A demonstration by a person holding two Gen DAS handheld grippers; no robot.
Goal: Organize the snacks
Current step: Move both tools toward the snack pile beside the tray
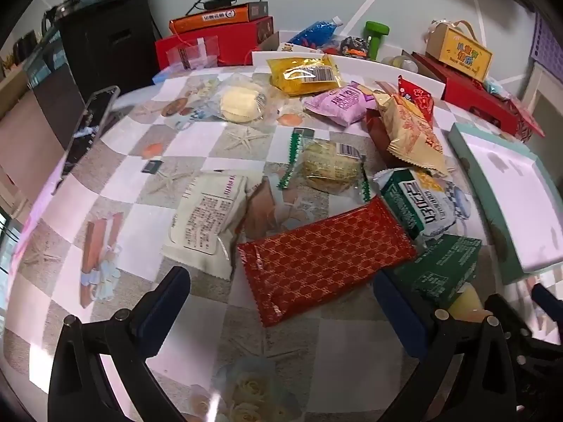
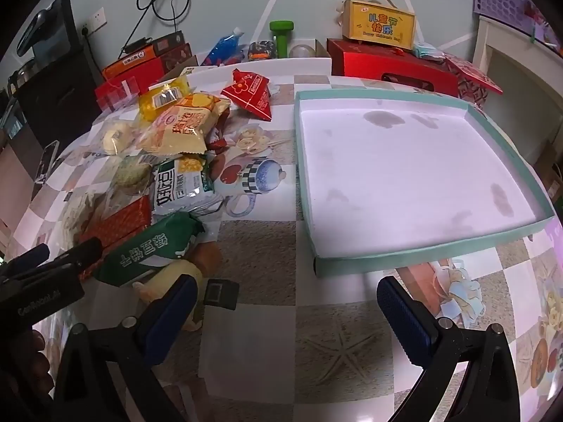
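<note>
Teal-rimmed tray (image 2: 404, 256) was parked empty just ahead of the right gripper (image 2: 281, 313), clearly meant as the drop spot. Snacks were heaped off to its left; the red wafer pack (image 1: 323, 260) was framed just beyond the left gripper (image 1: 281, 302). Both grippers were spread wide, nothing grabbed yet.

- Yellow item (image 2: 176, 277): mostly hidden beneath green packet (image 2: 151, 246); kind unreadable.
- Brown packet (image 1: 378, 133): largely covered by beige packet (image 1: 410, 133).
- Phone (image 2: 45, 165), left of the packets: too small to read.
</note>
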